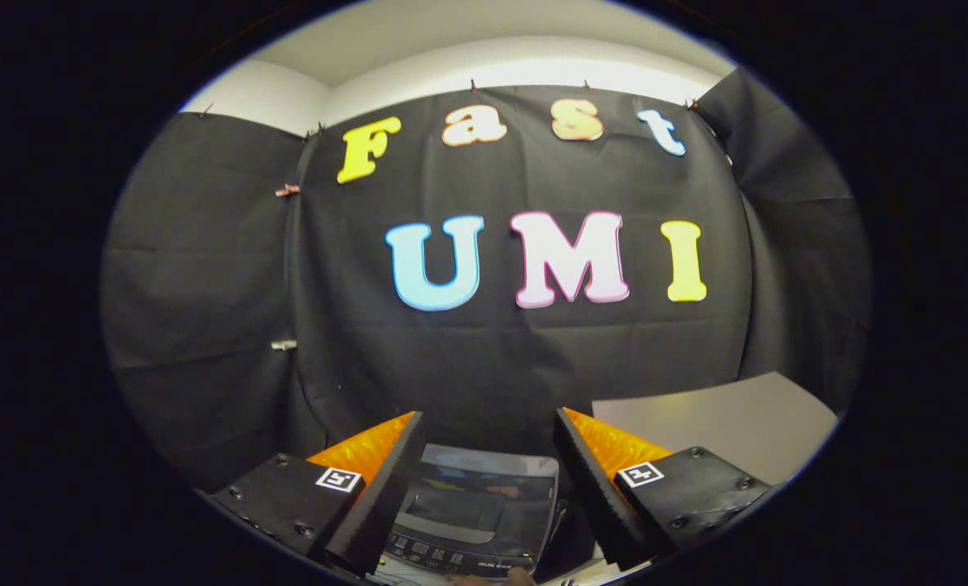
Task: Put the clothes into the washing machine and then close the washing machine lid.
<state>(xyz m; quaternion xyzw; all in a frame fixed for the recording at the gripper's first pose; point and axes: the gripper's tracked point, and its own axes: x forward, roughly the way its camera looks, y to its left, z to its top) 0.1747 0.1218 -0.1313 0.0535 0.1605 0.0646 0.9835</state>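
The gripper (pixel 488 456) is held up in the booth with its two fingers spread well apart and nothing between them; it grips nothing. The fingers point toward the black cloth back wall (pixel 500 358), level or nearly so.

Below and just ahead of the fingers, seen through the gap between them, stands a small top-loading washing machine with a dark, glossy glass lid and a row of buttons along its near edge (pixel 477 509). It sits low down, beneath the fingers rather than out beyond them. The lid looks flat and closed over the drum, with faint reflections on the glass, though the view of it is narrow and its sides are hidden behind the two fingers, so a slight gap could not be ruled out. The machine's control strip lies crosswise to the fingers, on the side nearest the gripper.

To the right of the right finger lies a flat grey board or tabletop (pixel 728 427), bare where it can be seen. No clothes can be made out on it or through the dark glass, which is too reflective to see into.

With the lid down and no clothes in sight, this fits two stages: clothes waiting somewhere out of sight with the lid shut, or clothes already inside and the lid closed over them. Either way, the machine lies downward from the fingers, so any reach to it means tipping the gripper down, not pushing it forward.
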